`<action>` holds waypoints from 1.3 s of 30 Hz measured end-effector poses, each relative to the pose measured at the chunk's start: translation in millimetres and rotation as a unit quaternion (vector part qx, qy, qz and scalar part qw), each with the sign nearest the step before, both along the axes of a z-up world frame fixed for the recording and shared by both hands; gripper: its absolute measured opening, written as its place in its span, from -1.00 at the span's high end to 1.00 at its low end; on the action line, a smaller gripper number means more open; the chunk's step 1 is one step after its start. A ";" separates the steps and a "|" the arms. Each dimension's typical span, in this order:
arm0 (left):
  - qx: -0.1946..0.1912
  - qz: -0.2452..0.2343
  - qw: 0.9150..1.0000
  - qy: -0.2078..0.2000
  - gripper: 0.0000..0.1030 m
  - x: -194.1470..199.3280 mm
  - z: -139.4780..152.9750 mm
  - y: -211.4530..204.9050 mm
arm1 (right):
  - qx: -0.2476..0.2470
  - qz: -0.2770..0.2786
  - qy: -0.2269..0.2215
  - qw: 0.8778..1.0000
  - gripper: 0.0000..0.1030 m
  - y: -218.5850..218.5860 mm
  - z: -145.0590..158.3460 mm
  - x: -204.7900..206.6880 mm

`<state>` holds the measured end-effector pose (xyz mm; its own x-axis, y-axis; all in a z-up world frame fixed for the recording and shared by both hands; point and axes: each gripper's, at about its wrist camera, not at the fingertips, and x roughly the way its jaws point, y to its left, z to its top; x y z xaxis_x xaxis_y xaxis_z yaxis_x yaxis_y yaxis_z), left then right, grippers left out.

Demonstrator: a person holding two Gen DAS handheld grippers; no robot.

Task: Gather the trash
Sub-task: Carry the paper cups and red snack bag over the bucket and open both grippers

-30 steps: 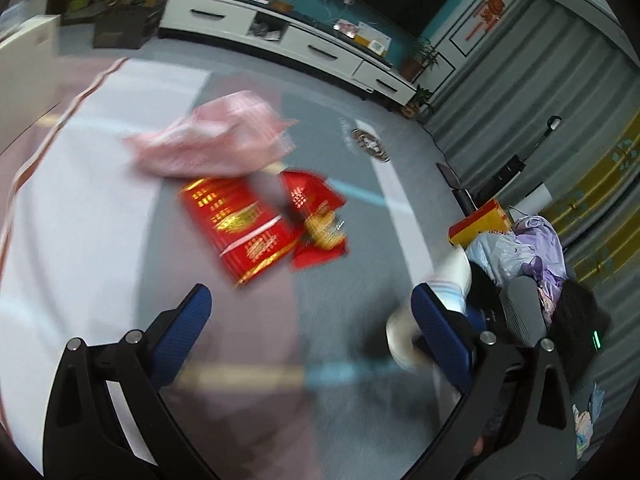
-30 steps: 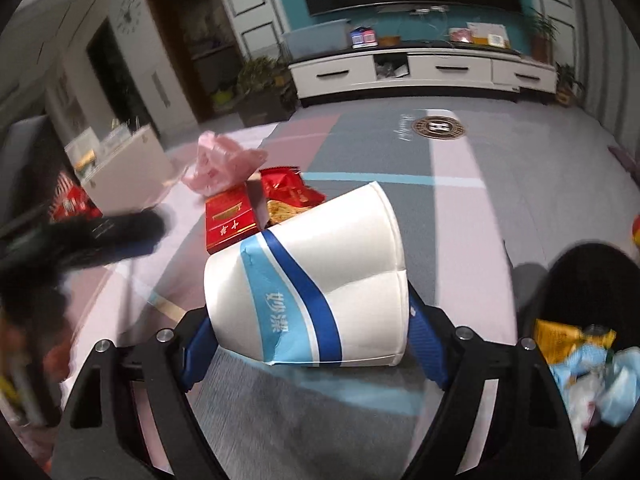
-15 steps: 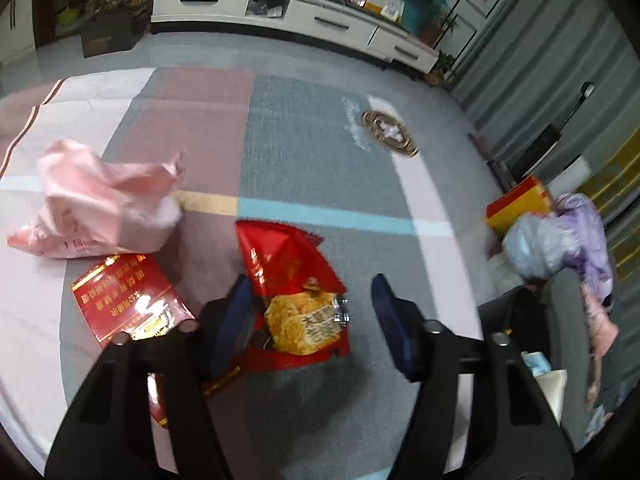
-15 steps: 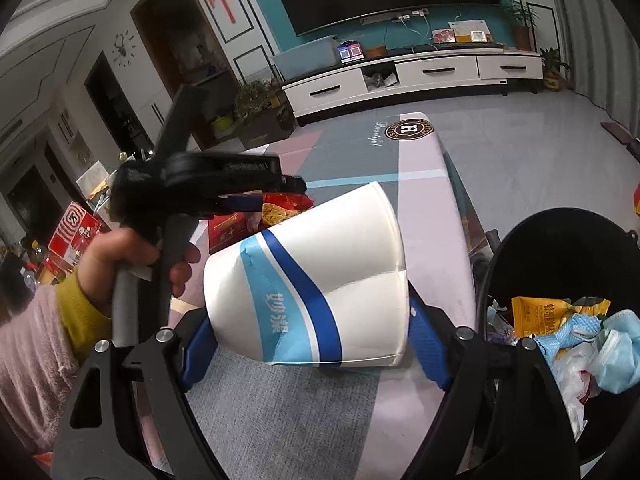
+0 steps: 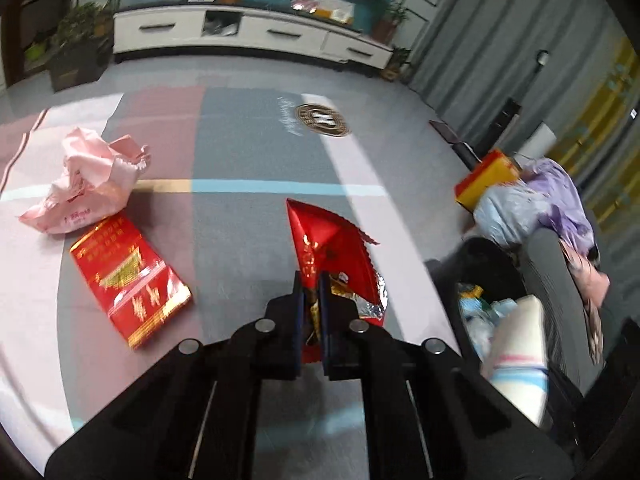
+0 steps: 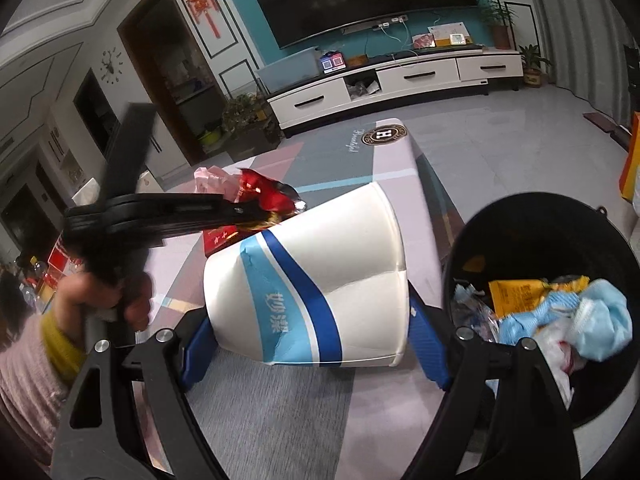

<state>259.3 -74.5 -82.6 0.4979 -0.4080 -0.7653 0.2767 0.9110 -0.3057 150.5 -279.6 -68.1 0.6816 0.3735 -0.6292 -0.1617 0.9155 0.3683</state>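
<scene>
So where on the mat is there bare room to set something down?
Free: the grey band between the crumpled pink plastic bag and the round emblem. Crowded: around the flat red carton and the black bin.

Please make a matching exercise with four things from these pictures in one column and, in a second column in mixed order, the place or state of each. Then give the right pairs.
Things:
1. red snack bag
2. white paper cup
3. pink plastic bag
4. blue face mask

Places or states:
A. inside the black trash bin
B. pinched in the left gripper
C. lying crumpled on the mat
D. held between the pads of the right gripper

Pairs: 1-B, 2-D, 3-C, 4-A
</scene>
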 end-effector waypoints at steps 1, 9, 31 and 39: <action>0.000 -0.004 1.000 -0.004 0.85 -8.0 3.0 -4.2 | -0.004 -0.002 0.001 1.000 -0.58 -0.3 1.1 -3.4; 0.021 -0.024 0.999 -0.013 0.85 -82.3 6.5 -9.4 | -0.033 -0.014 0.004 0.999 -0.58 -5.7 9.5 -30.1; 0.040 -0.092 0.994 -0.043 0.84 -122.8 27.2 -71.4 | -0.022 -0.125 -0.007 0.992 -0.58 -82.6 14.4 -62.5; 0.040 -0.122 0.990 -0.054 0.83 -116.3 30.9 -102.1 | -0.001 -0.162 -0.006 0.987 -0.58 -110.2 8.1 -64.2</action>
<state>143.0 -176.6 -51.7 0.4730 -0.4667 -0.7473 0.5180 0.8334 -0.1927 86.3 -389.9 -60.0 0.7722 0.1325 -0.6214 0.1362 0.9208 0.3655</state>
